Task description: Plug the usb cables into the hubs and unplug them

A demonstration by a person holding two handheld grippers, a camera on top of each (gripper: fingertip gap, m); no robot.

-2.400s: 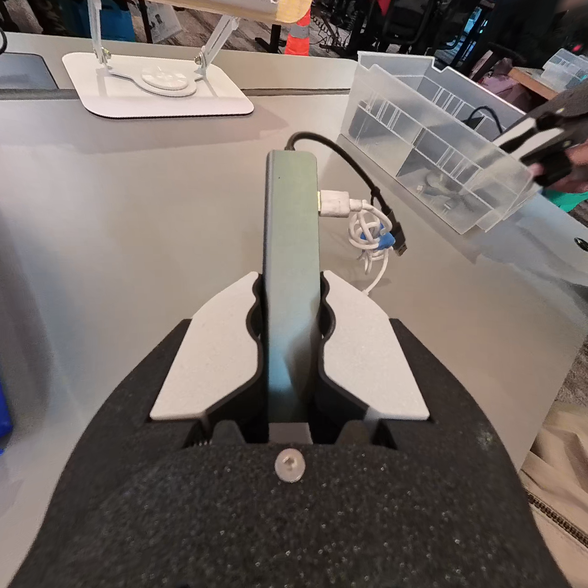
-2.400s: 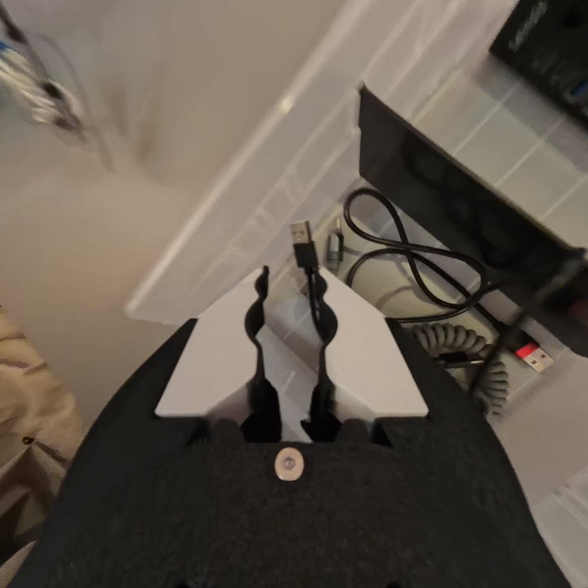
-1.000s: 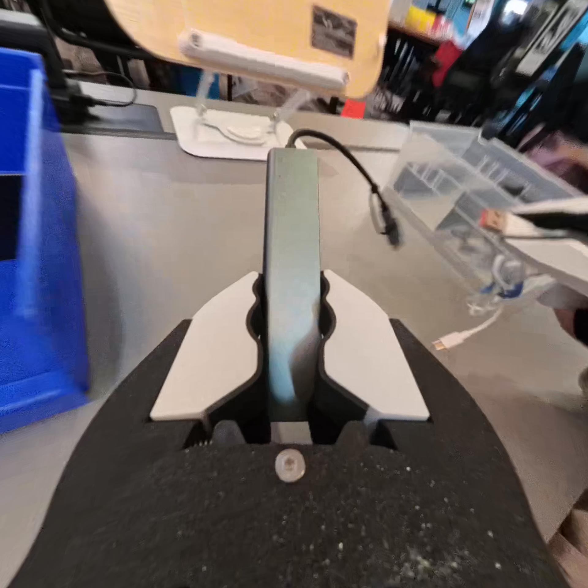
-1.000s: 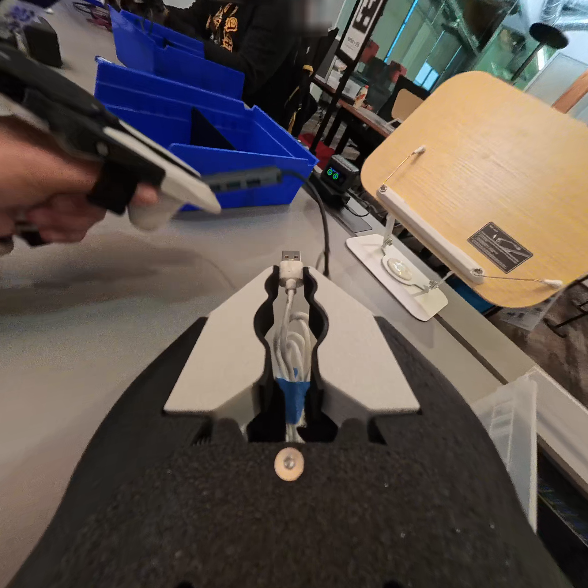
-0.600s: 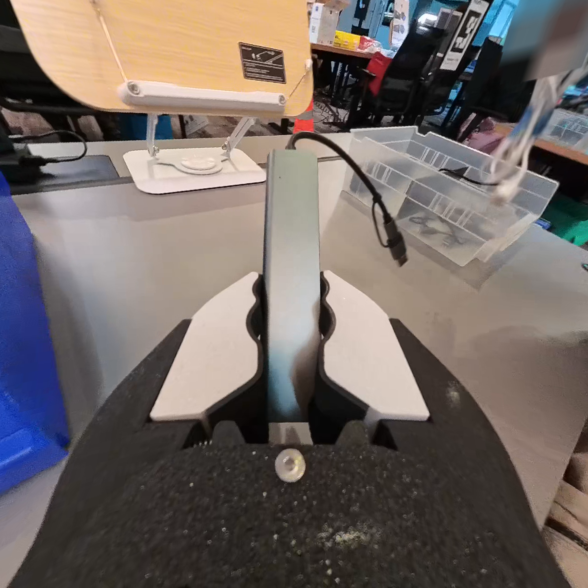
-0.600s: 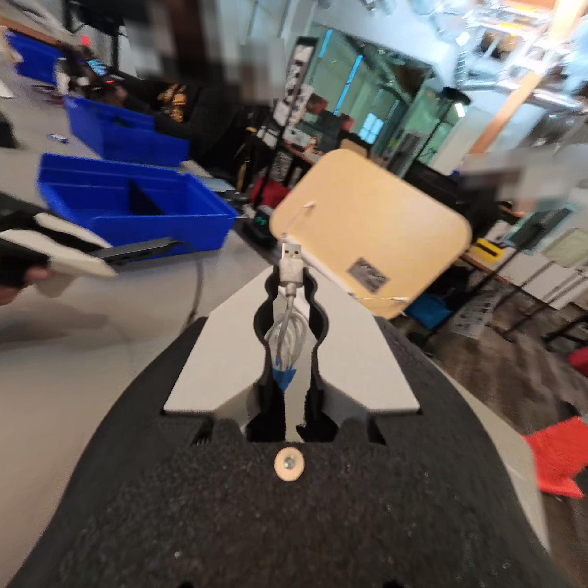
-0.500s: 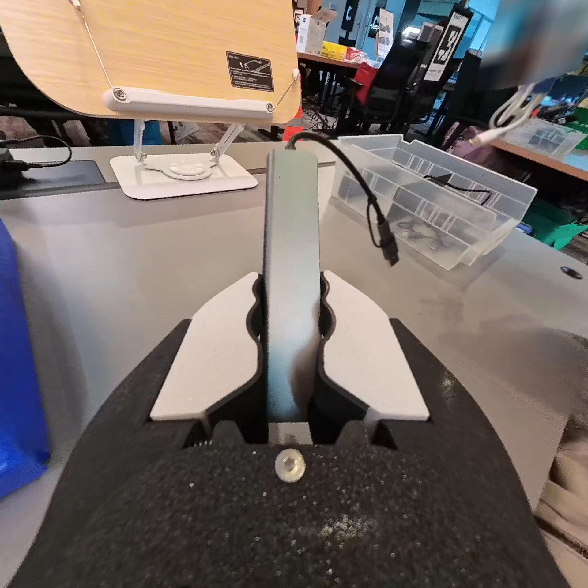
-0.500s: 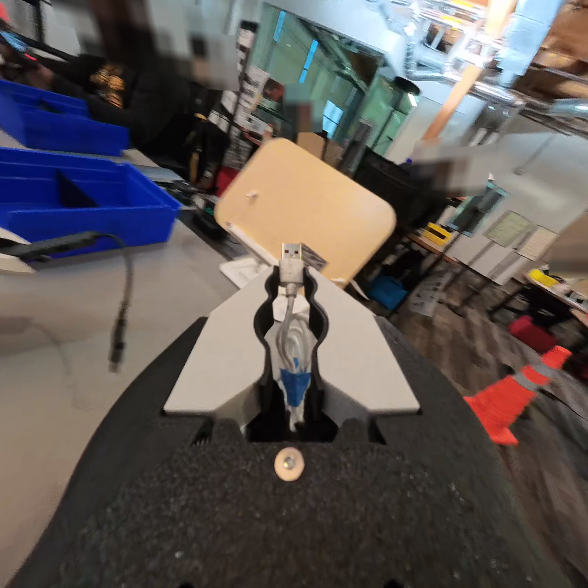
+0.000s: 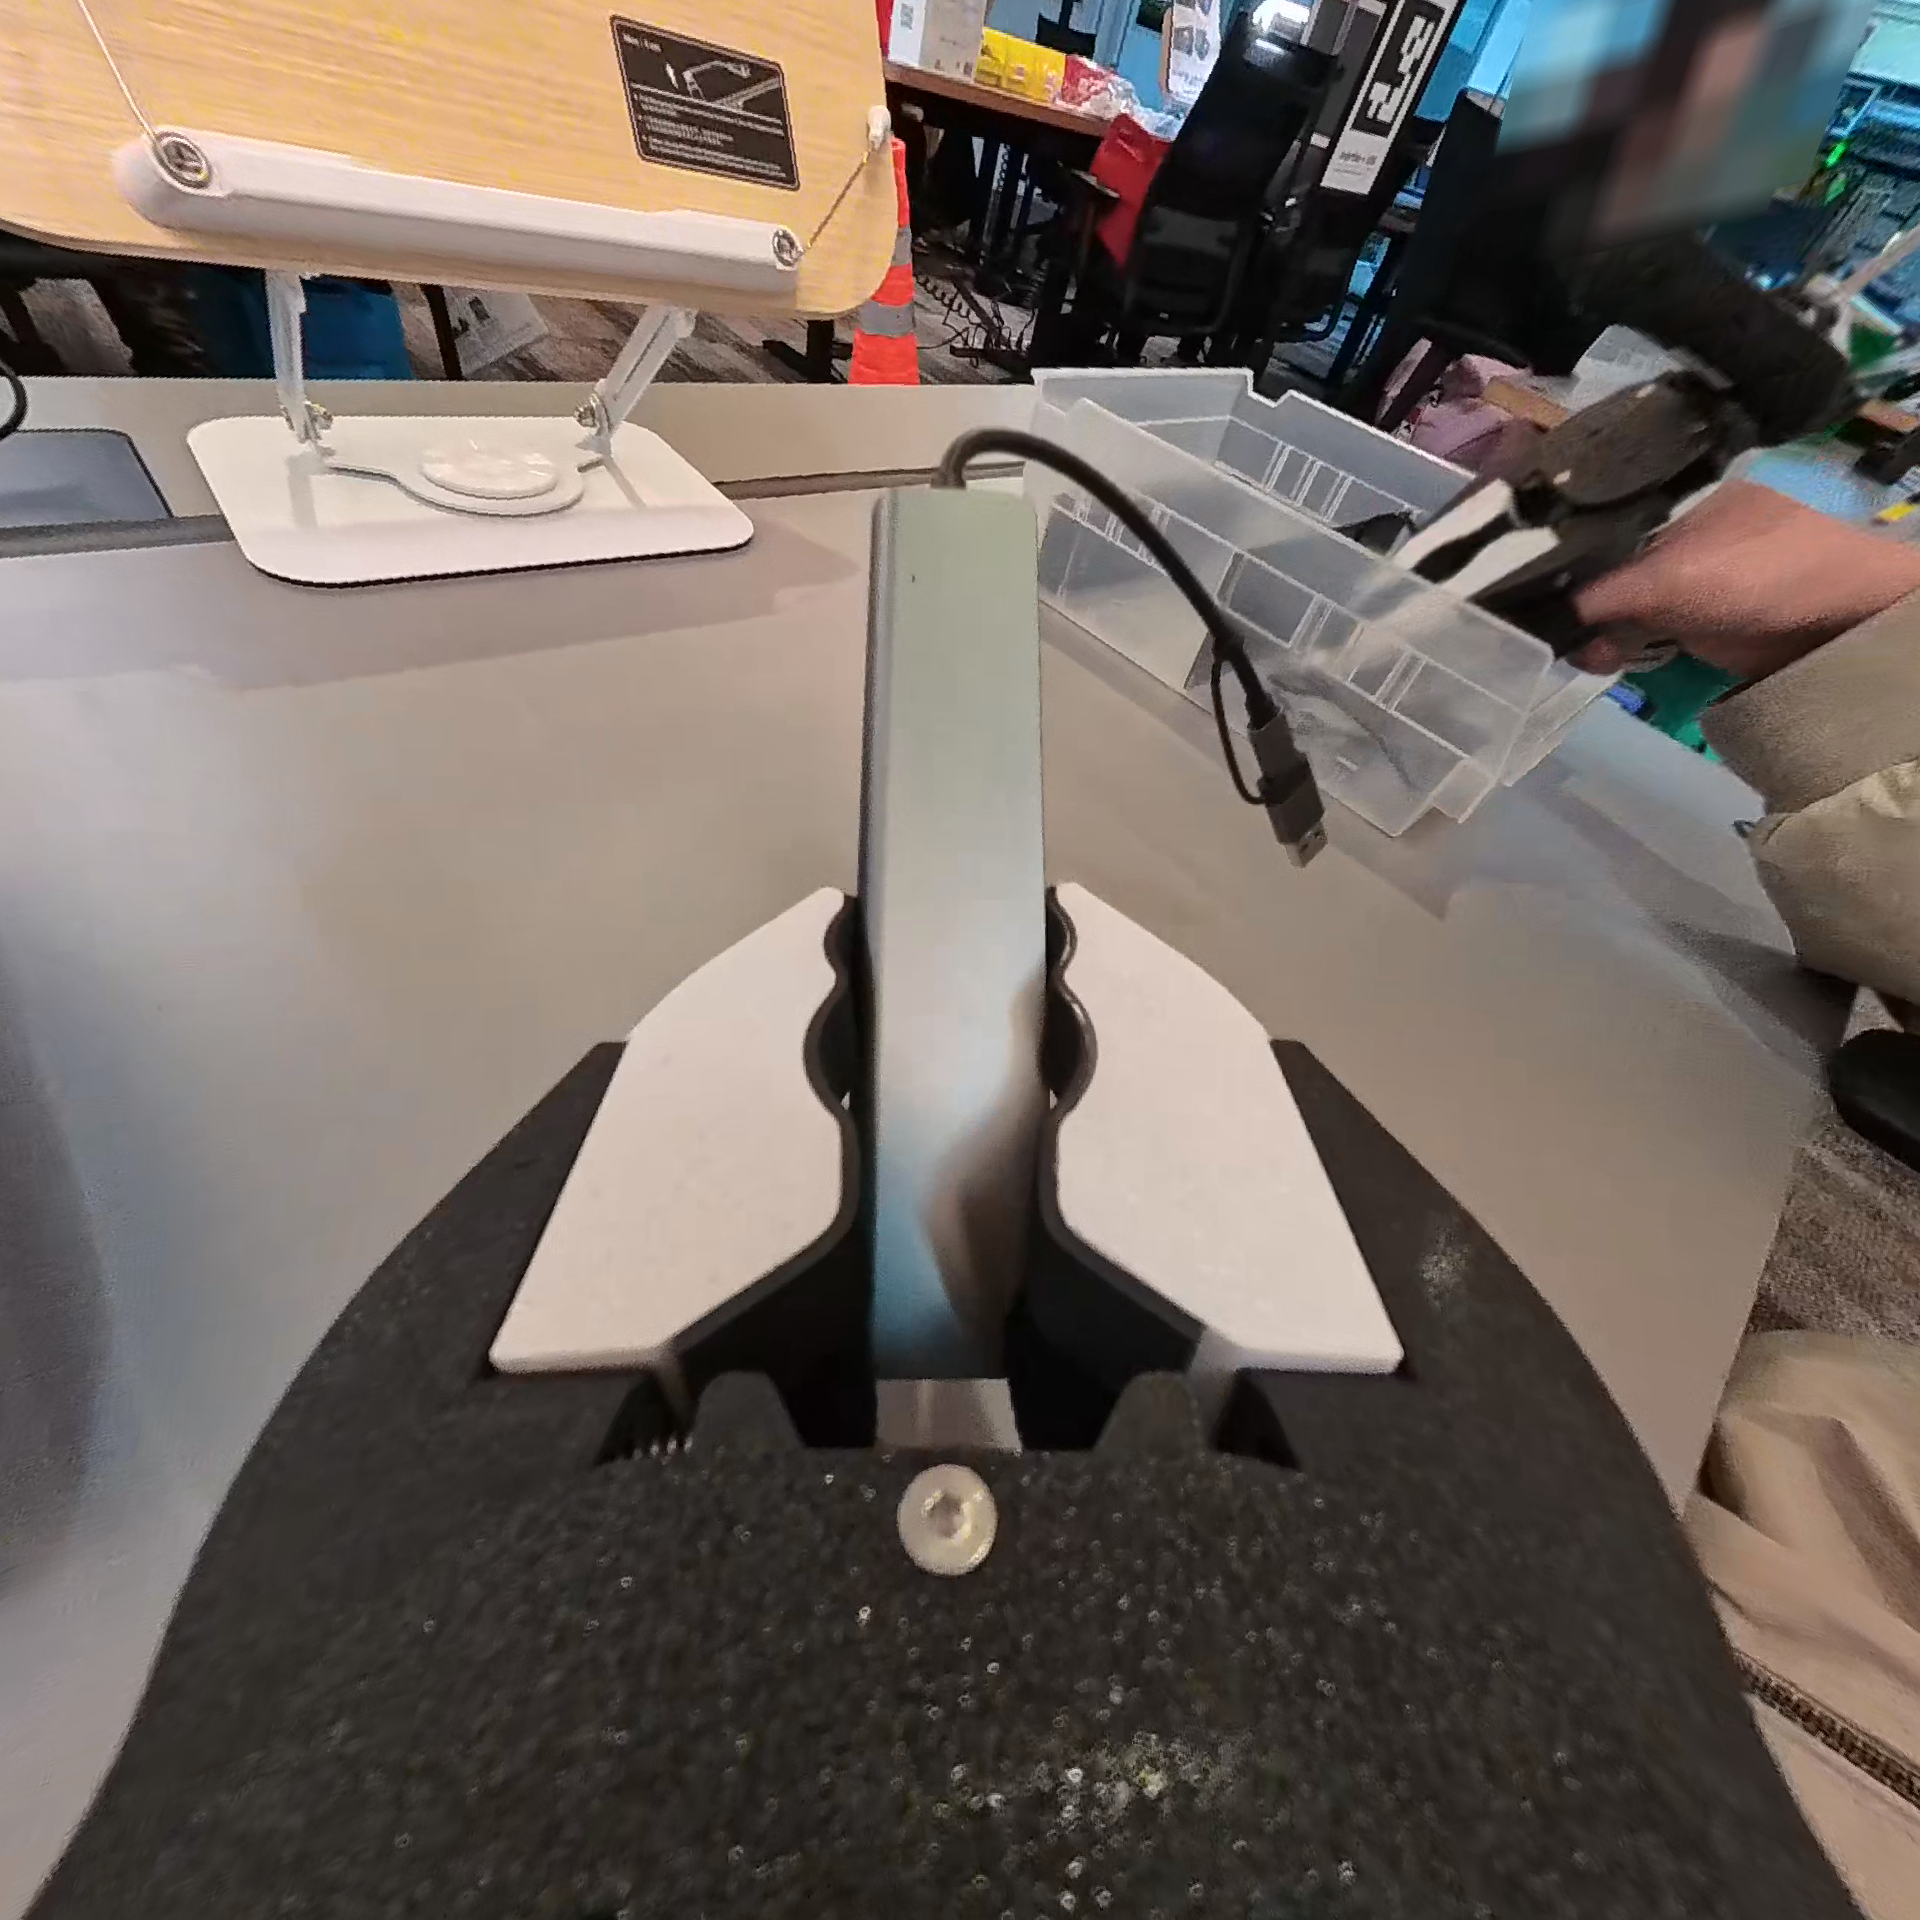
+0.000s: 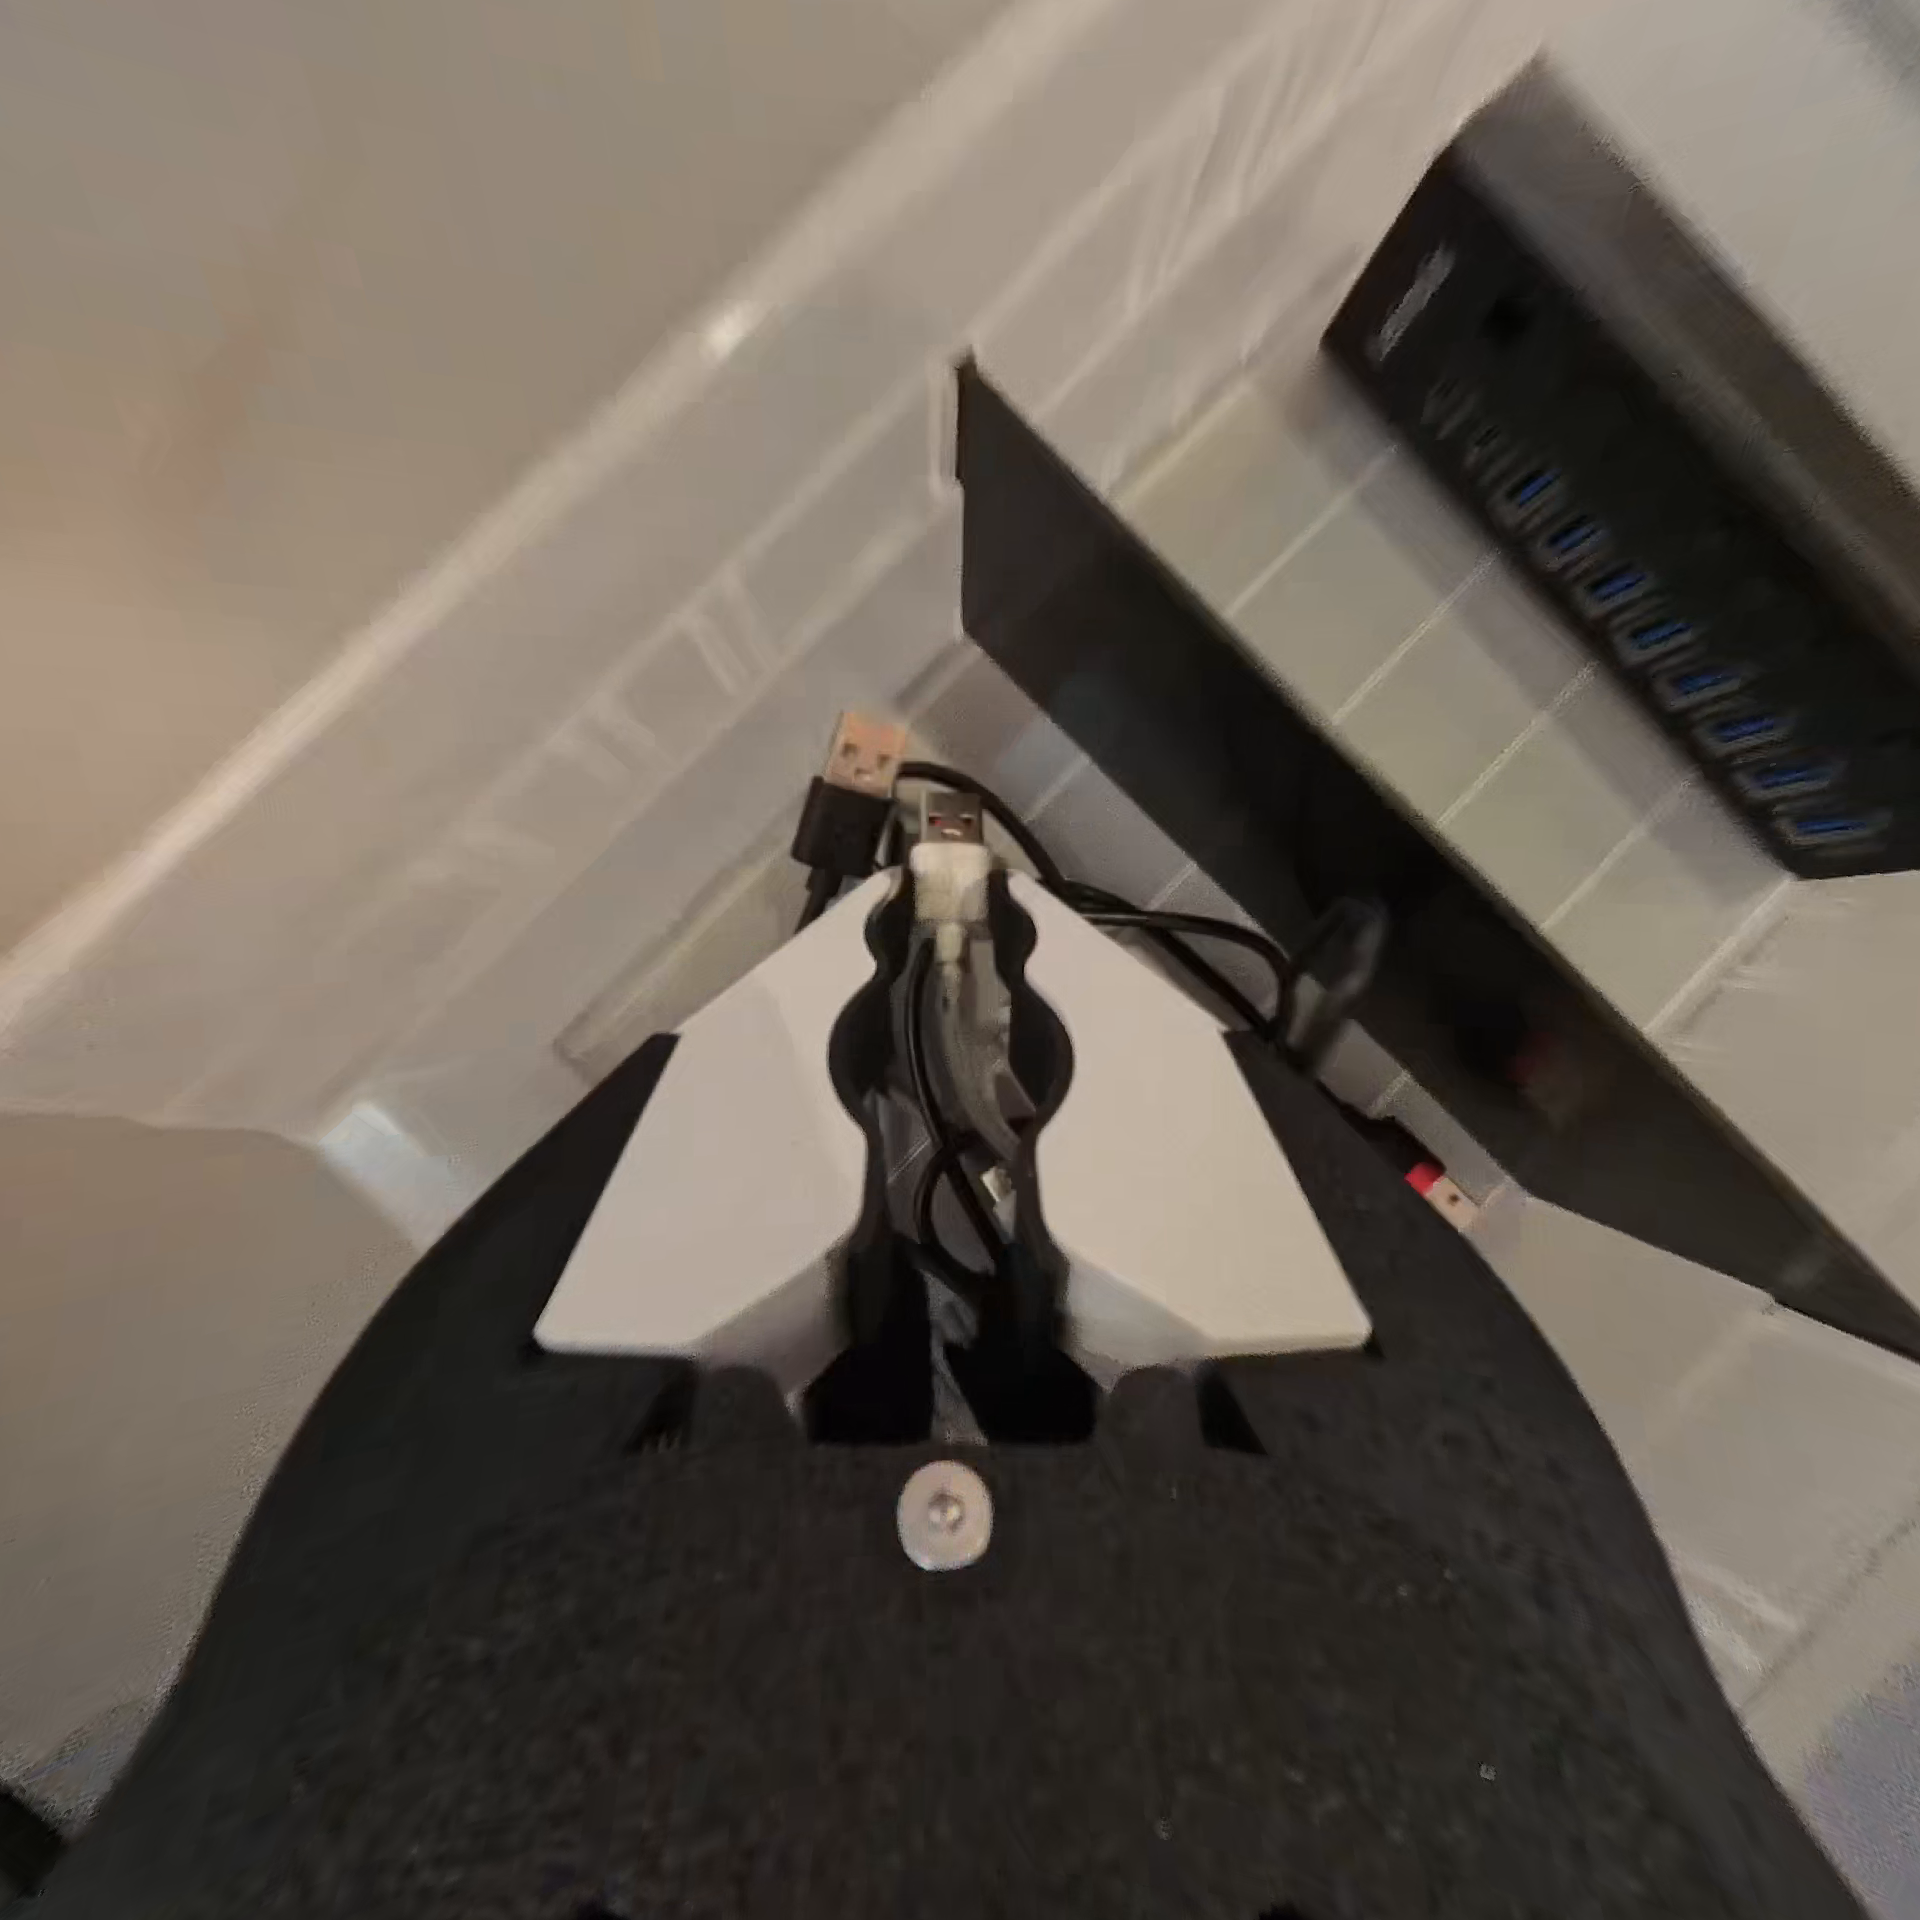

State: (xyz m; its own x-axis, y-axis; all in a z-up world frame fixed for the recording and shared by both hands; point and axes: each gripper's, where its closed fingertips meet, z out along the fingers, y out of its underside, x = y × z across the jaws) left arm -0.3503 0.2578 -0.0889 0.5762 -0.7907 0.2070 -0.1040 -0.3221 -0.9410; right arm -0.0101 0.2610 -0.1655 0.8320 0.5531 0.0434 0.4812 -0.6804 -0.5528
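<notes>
While the slim grey hub (image 9: 951, 831) is clamped upright in the left gripper (image 9: 951, 1039), the white cable plug (image 10: 948, 873), pinched in the right gripper (image 10: 948, 904), should be released low into the clear bin (image 9: 1455, 665) at far right

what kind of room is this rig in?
Probably a shared lab or maker workspace, not a home. Past the grey table are black office chairs, an orange traffic cone and a fiducial marker board.

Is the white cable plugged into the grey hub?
No. The grey hub shows no cable in its side; the right tool holds the white plug.
</notes>
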